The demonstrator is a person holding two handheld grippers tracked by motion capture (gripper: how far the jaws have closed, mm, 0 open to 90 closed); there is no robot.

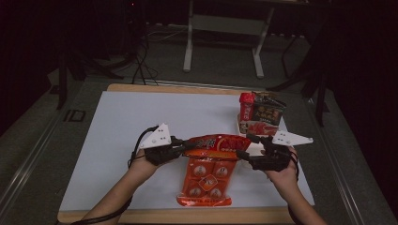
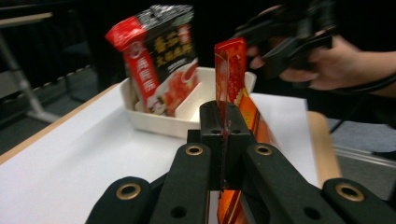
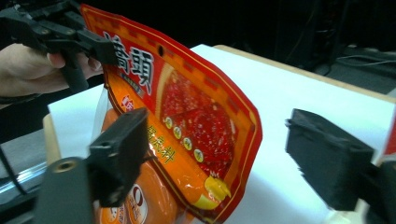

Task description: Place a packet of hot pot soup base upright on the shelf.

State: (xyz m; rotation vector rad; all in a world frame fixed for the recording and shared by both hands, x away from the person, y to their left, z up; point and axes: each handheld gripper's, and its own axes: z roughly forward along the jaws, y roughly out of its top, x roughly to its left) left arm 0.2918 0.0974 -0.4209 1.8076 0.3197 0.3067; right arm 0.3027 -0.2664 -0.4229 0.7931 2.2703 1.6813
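**A:** Where is your left gripper (image 1: 184, 149) at this moment?

**B:** You have it clamped on the red sauce packet (image 1: 217, 143), at the packet's left edge. In the left gripper view the jaws are pressed together with the packet's thin edge (image 2: 229, 79) pinched between them and standing up above them.

**A:** And your right gripper (image 1: 245, 147)?

**B:** Its jaws are apart. In the right gripper view the packet (image 3: 187, 102) hangs between them: the left jaw is close against its lower corner, the right jaw stands well clear of it. So your right gripper grips nothing; the left one alone carries the packet.

**A:** Where does the packet sit over the table?

**B:** You hold it lifted above the white mat (image 1: 122, 126), near the front middle, stretched between your two grippers. Just below it lies a second, orange-red pouch (image 1: 205, 180), flat on the mat and reaching toward the near edge.

**A:** Anything else close by?

**B:** A white tray (image 1: 241, 126) stands at the right rear of the mat, just beyond your right gripper. Packets stand upright in it, a red one (image 1: 246, 105) and a dark one (image 1: 268, 108) beside it. In the left gripper view the tray (image 2: 161, 123) shows a divider inside.
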